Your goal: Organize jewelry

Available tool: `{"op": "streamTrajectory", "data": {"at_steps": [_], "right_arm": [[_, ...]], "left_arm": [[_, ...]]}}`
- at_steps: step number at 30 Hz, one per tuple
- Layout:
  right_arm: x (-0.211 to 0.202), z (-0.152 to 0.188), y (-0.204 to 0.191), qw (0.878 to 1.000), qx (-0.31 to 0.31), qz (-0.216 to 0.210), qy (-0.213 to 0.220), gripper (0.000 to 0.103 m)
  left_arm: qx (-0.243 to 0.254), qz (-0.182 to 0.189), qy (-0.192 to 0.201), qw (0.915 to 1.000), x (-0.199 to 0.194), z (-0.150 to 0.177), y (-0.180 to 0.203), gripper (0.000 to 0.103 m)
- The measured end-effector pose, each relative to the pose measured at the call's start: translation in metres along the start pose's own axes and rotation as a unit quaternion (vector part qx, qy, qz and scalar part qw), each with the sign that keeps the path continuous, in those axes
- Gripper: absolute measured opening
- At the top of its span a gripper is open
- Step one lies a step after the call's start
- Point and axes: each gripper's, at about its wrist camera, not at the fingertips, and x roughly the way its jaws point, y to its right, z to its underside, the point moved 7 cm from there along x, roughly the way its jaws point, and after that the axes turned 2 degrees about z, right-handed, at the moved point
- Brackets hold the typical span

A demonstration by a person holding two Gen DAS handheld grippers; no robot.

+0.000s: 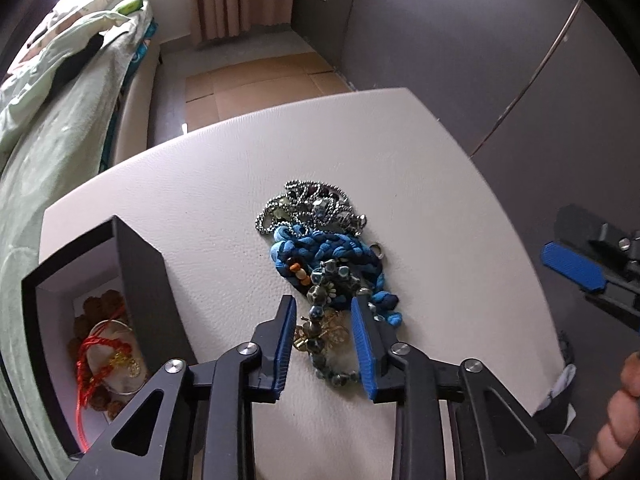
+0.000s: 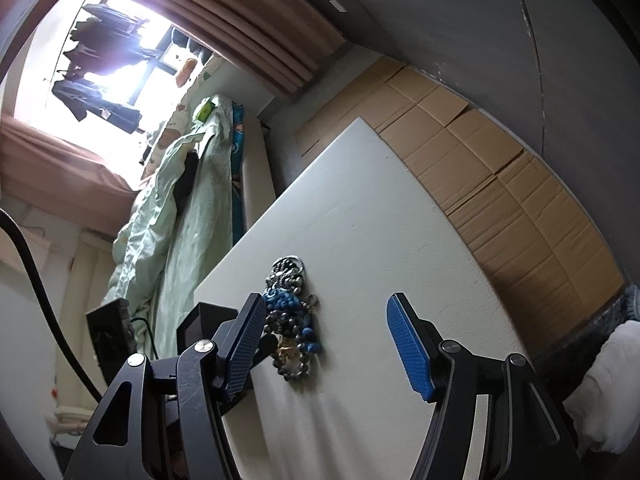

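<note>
A tangled jewelry pile lies on the white table [image 1: 224,184]: a silver ball chain [image 1: 304,204], a blue braided cord [image 1: 340,248], a dark bead strand [image 1: 320,292] and a gold piece [image 1: 332,330]. My left gripper [image 1: 323,302] points down over the pile's near end. Its blue pads straddle the bead strand and gold piece with a gap on both sides. My right gripper [image 2: 326,300] hangs open and empty beside the pile [image 2: 290,312], and shows at the right edge of the left wrist view [image 1: 572,268]. A dark box [image 1: 140,256] at the left holds a red cord bracelet [image 1: 104,348].
A bed with pale green bedding [image 1: 60,120] runs along the table's left side. Flattened cardboard [image 1: 260,84] covers the floor beyond the far edge. Grey wall panels [image 1: 460,40] stand to the right. A person's hand [image 1: 616,420] shows at the lower right.
</note>
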Motion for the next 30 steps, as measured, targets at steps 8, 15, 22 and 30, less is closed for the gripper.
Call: {"op": "streamTrajectory", "data": {"at_steps": [8,15,22,30], "right_arm": [[0.003,-0.001,0.0,1.0,-0.007,0.0,-0.004,0.065],[0.013,0.003,-0.009,0.999,-0.029,-0.002,-0.016,0.059],[0.029,0.013,-0.02,0.998,-0.059,0.005,-0.034,0.048],[0.053,0.02,-0.03,0.994,-0.1,0.023,-0.047,0.035]], "left_arm": [[-0.002,0.0,0.006,1.0,0.001,-0.002,-0.004,0.01],[-0.014,0.02,0.035,0.9991,-0.019,-0.008,-0.008,0.009],[-0.027,0.046,0.06,0.9968,-0.043,-0.012,-0.013,0.009],[-0.04,0.062,0.084,0.9938,-0.064,-0.016,-0.026,0.009]]}}
